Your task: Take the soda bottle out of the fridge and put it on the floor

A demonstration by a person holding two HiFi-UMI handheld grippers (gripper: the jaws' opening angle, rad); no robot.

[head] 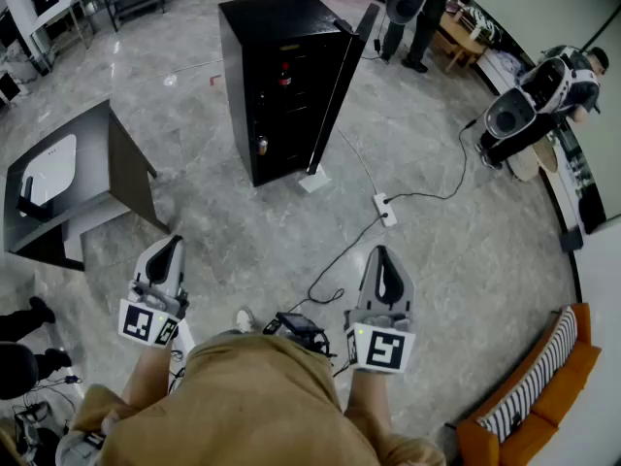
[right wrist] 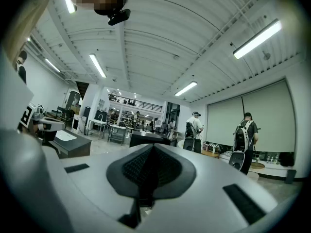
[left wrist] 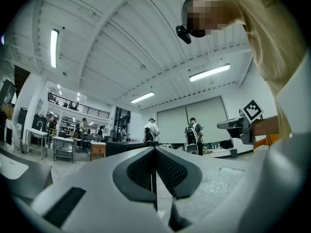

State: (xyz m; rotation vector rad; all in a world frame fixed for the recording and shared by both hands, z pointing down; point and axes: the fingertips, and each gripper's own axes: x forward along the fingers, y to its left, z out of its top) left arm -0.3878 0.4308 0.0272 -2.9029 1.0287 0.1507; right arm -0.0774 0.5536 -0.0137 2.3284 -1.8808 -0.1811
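Big open lab/demo hall, not a home. Polished grey stone floor w/ a black fridge standing alone mid-room and a power strip loose on it. Far beyond the jaws: high white ribbed ceiling w/ strip lights, railed mezzanine, workbenches, roll-down screens, ppl w/ backpack rigs. Orange sofa by the wall, right of the jaws

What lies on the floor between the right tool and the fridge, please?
A white power strip and a black cable lie there, as the head view shows.
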